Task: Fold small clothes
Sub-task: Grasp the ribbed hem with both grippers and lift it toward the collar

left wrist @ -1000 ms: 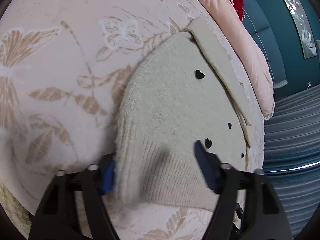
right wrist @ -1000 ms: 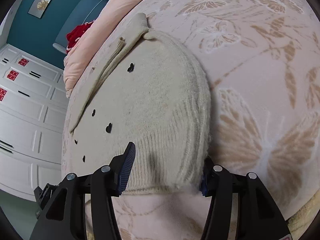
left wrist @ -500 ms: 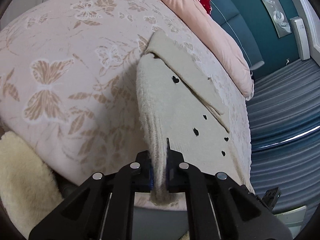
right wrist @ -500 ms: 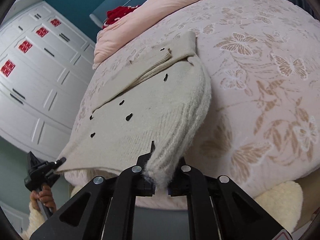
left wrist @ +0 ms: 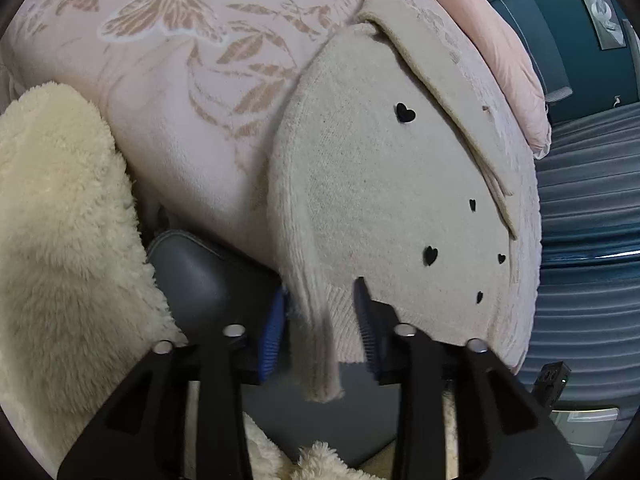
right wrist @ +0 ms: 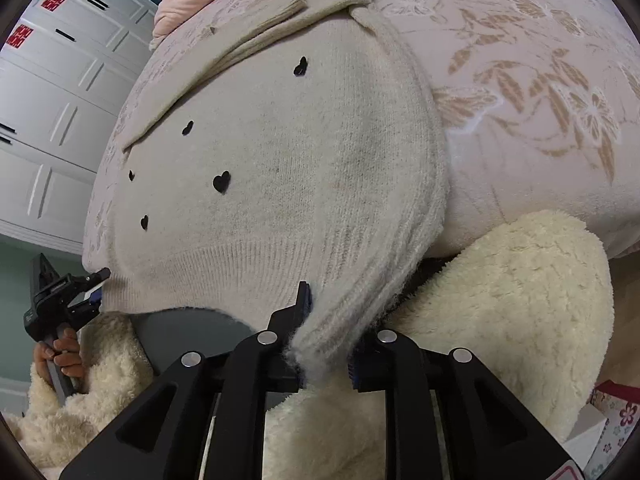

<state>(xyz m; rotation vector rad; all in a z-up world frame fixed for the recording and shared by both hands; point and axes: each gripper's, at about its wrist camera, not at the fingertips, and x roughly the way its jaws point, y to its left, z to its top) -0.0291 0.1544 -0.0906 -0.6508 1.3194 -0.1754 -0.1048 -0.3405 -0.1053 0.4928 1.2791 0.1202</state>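
Note:
A small cream knit sweater (left wrist: pixel 372 184) with black heart buttons lies on the bed, its ribbed hem hanging over the bed's front edge. It also shows in the right wrist view (right wrist: pixel 288 168). My left gripper (left wrist: pixel 320 320) is open, its blue pads either side of the hem's left corner, which hangs loose between them. My right gripper (right wrist: pixel 328 340) is partly open around the hem's right corner, the cloth bunched between its pads. The left gripper also shows at the far left of the right wrist view (right wrist: pixel 68 292).
The bed has a pink bedspread (left wrist: pixel 180 64) with a butterfly and leaf print. A pink quilt (left wrist: pixel 500 40) lies at its far side. A fluffy cream sleeve (left wrist: pixel 60 240) is at my left, and another (right wrist: pixel 520 300) at my right. White cabinet doors (right wrist: pixel 52 92) stand behind.
Both grippers were shut on the hem and holding it up half a second ago. Now the sweater is laid down flatter and both sets of jaws have opened.

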